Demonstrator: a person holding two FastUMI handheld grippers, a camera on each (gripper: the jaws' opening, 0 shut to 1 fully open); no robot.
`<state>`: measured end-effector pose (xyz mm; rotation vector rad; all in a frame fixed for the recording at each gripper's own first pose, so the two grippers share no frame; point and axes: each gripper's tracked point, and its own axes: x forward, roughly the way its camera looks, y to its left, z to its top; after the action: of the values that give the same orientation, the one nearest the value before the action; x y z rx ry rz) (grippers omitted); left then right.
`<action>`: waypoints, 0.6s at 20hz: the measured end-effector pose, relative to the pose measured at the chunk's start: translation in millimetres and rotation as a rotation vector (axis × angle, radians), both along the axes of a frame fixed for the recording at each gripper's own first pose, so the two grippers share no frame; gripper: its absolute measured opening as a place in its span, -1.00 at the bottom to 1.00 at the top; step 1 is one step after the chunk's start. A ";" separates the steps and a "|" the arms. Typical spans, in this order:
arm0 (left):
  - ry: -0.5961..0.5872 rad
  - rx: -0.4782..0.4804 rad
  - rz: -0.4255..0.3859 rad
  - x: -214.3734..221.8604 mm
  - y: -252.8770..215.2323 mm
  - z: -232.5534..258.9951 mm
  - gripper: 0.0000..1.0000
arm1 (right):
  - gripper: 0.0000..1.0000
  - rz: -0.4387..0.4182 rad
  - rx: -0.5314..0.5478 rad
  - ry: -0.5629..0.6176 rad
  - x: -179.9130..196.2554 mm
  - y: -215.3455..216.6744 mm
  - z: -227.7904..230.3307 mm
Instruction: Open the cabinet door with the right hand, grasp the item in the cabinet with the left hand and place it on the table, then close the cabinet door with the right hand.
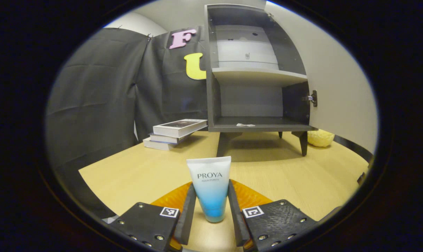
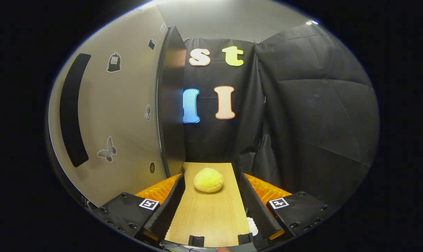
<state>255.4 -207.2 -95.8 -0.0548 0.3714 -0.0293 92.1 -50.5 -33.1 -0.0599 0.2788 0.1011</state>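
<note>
Door (image 2: 169, 105): open, we must close it.
Tube (image 1: 211, 189): left gripper (image 1: 211, 210) fingers clamp it above table (image 1: 127, 168).
Right gripper (image 2: 209, 210): fingers apart, empty.

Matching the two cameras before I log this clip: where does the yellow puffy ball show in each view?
Left gripper view: the yellow ball lies at far right on the table, behind the cabinet's right leg.
Right gripper view: the yellow ball lies low in the centre, on the table.
Shared landmark: the open cabinet door, which stands beside the ball in both.
</note>
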 end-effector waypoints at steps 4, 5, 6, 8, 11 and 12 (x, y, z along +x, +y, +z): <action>-0.004 0.016 0.006 -3.7 1.8 1.0 0.04 | 0.96 0.011 0.003 -0.001 0.4 3.4 -1.0; -0.002 0.019 0.003 -3.3 1.9 1.1 0.05 | 0.96 0.015 0.004 -0.002 0.6 4.1 -0.7; 0.000 0.024 0.006 -6.3 2.4 0.7 0.01 | 0.96 0.018 0.006 -0.002 0.6 5.0 -1.5; 0.008 0.027 0.008 -7.6 2.3 1.6 0.05 | 0.96 0.021 0.010 -0.003 1.0 5.3 -2.3; 0.015 0.044 0.008 -9.6 3.2 3.6 0.11 | 0.96 0.021 0.026 -0.003 0.3 3.3 -3.7; 0.010 0.052 0.006 -9.1 4.1 4.6 0.25 | 0.86 0.022 0.033 -0.002 0.4 2.5 -3.9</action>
<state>246.3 -203.1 -91.3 -0.0051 0.3821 -0.0137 92.6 -48.0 -37.0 -0.0309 0.2740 0.1277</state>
